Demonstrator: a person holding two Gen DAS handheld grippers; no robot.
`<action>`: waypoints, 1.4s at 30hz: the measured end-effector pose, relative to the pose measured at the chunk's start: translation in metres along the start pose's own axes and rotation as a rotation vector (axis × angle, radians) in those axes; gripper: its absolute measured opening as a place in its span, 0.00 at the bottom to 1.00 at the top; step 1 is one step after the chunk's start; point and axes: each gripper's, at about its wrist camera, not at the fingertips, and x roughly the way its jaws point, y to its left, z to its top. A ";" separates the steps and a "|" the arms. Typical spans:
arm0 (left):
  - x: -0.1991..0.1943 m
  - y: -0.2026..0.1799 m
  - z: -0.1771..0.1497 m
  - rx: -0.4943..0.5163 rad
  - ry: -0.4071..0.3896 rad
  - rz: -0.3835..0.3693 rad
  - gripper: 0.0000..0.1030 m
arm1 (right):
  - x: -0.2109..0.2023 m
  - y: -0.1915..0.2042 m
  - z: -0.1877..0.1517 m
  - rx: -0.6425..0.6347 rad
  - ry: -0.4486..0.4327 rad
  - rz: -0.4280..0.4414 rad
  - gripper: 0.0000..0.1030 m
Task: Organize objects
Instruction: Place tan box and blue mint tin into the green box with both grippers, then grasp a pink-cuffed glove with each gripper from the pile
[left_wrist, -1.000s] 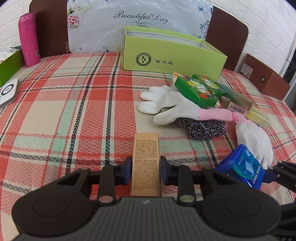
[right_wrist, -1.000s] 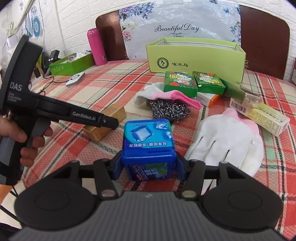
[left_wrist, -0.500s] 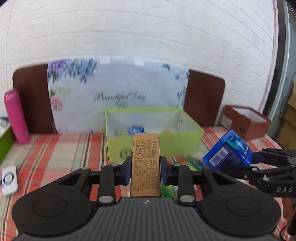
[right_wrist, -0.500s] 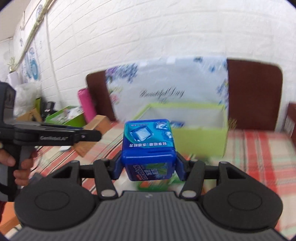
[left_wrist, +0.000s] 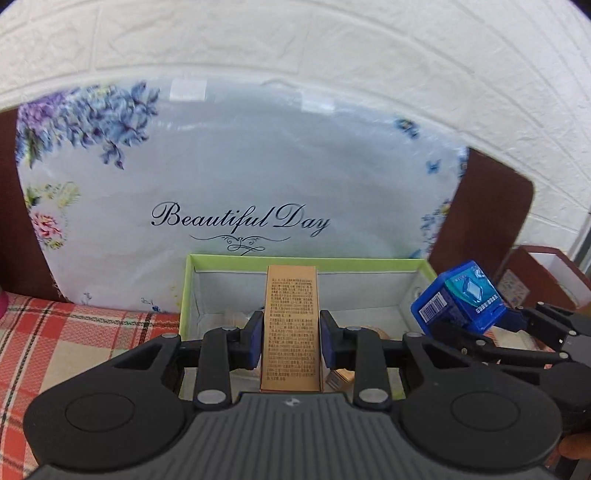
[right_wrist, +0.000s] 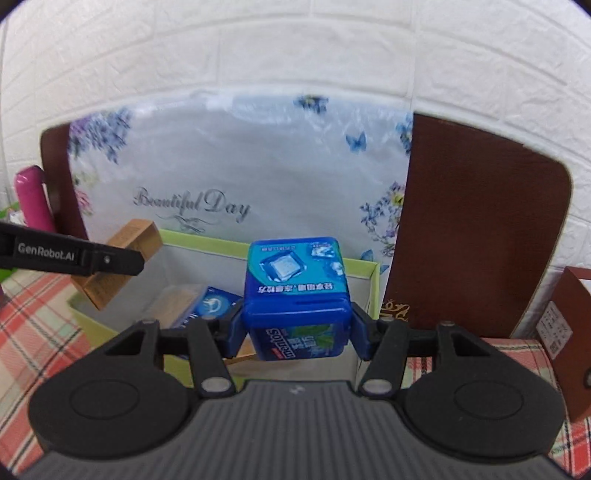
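My left gripper (left_wrist: 290, 341) is shut on a slim tan carton (left_wrist: 291, 325) printed with small text, held over the open light-green box (left_wrist: 258, 259). To its right, the right gripper holds the blue mint tub (left_wrist: 458, 297) above the box's right end. In the right wrist view my right gripper (right_wrist: 297, 334) is shut on that blue mint tub (right_wrist: 295, 291), above the green box (right_wrist: 364, 266). The tan carton (right_wrist: 122, 258) hangs at the left in the other gripper's fingers (right_wrist: 92, 258). Inside the box lie a blue packet (right_wrist: 212, 302) and a pale packet.
A floral "Beautiful Day" panel (left_wrist: 240, 177) leans on a brown chair back (right_wrist: 476, 229) behind the box. A pink bottle (right_wrist: 31, 195) stands at far left, a brown box (right_wrist: 569, 328) at right. The plaid tablecloth (left_wrist: 66, 332) spreads to the left.
Both grippers rose off the table and moved forward with their loads, from near the gloves and scrubber to over the green box. Both grips stayed the same.
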 end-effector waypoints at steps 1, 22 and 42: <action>0.006 0.001 0.001 0.007 0.003 0.004 0.31 | 0.009 -0.001 0.000 0.008 0.008 0.001 0.54; -0.072 -0.003 -0.016 -0.017 -0.113 0.116 0.86 | -0.075 0.019 0.008 -0.039 -0.136 -0.030 1.00; -0.169 -0.041 -0.152 -0.065 0.018 0.172 0.94 | -0.231 0.035 -0.134 0.088 -0.109 -0.046 1.00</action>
